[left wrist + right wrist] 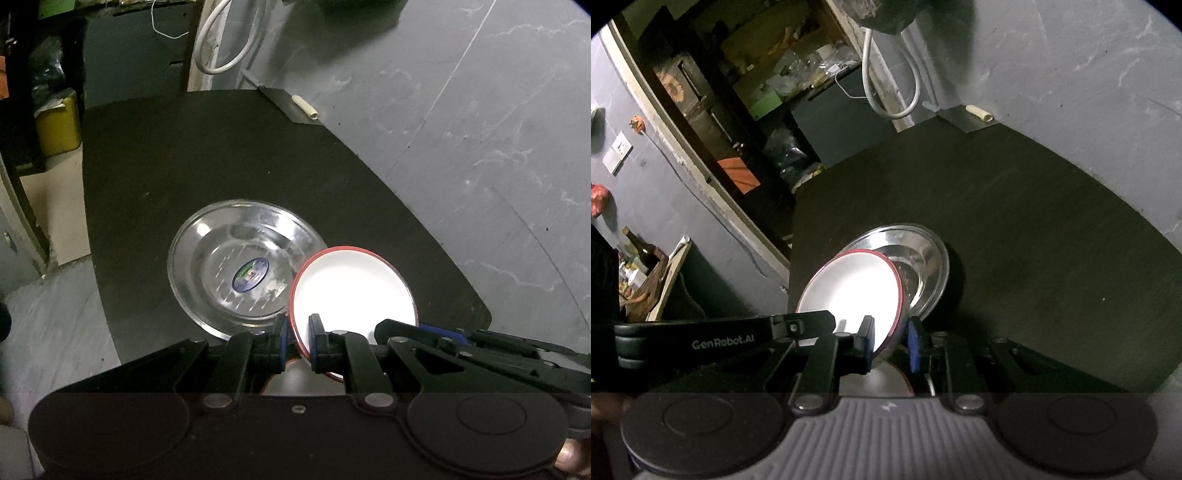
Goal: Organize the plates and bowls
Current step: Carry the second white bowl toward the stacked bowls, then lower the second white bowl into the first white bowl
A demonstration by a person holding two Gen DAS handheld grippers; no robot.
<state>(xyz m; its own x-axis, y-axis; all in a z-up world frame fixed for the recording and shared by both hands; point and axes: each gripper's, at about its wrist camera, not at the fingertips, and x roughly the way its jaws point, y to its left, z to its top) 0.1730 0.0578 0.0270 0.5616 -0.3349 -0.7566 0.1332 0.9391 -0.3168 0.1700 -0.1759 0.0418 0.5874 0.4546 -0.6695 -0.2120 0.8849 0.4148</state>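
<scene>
A white bowl with a red rim (354, 288) (857, 288) is held tilted over the near part of a dark table (221, 155) (1034, 221). My left gripper (299, 332) is shut on the bowl's near rim, one blue pad on each side. My right gripper (891, 341) is shut on the rim at another spot. Each gripper shows at the edge of the other's view. A shiny steel plate (236, 266) (923, 258) with a sticker in its middle lies flat on the table, just beyond the bowl and partly covered by it.
A cream roll (304, 105) (979, 112) lies at the table's far edge. A white cable loop (229, 48) hangs behind it. A yellow bin (59, 125) stands on the floor to the left. Cluttered shelves and a crate of bottles (639, 266) line the wall.
</scene>
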